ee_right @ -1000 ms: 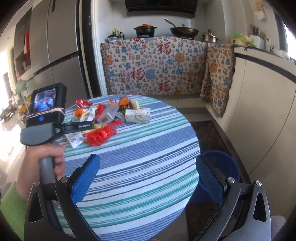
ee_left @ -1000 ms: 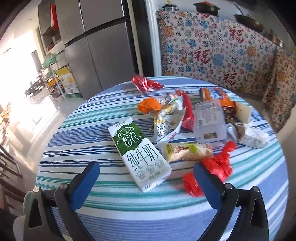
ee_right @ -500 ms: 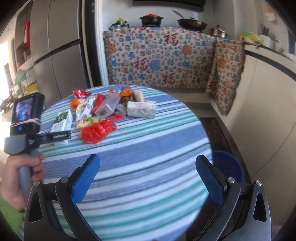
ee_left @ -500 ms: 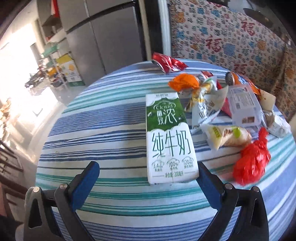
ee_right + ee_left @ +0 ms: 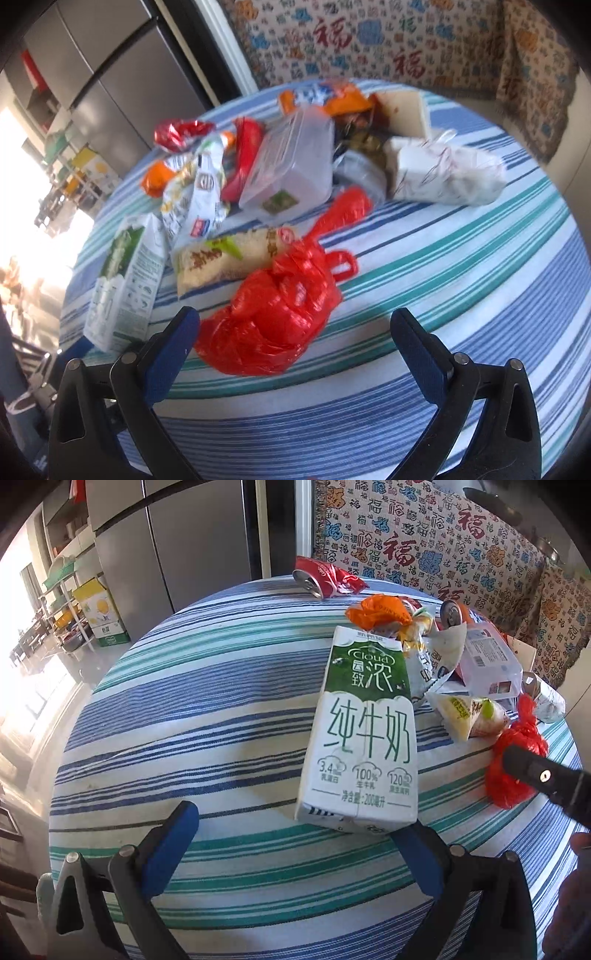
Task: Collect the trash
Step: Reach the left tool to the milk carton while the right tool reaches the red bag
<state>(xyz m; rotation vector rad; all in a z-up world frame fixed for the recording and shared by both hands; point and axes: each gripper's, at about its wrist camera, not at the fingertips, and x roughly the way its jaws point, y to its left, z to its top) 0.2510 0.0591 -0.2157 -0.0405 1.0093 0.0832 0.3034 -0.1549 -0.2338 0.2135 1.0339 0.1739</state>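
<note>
A green and white milk carton (image 5: 364, 734) lies flat on the striped round table (image 5: 184, 709); it also shows in the right wrist view (image 5: 125, 280). My left gripper (image 5: 295, 842) is open, with the carton's near end just ahead between the fingers. A crumpled red plastic bag (image 5: 275, 310) lies right in front of my open right gripper (image 5: 295, 347), close to its left finger; the bag also shows in the left wrist view (image 5: 517, 760). Behind lie snack wrappers (image 5: 199, 192), a clear plastic box (image 5: 291, 166) and a crushed red can (image 5: 317, 579).
A white paper-wrapped packet (image 5: 443, 173) and an orange wrapper (image 5: 378, 613) lie in the trash pile. A grey fridge (image 5: 177, 542) and a patterned cloth-covered counter (image 5: 443, 542) stand behind the table. Part of the right gripper's handle (image 5: 546, 779) shows at the right.
Both grippers have moved in closer to the trash. The left is now at the milk carton's near end. The right has swung left and down to the red bag.
</note>
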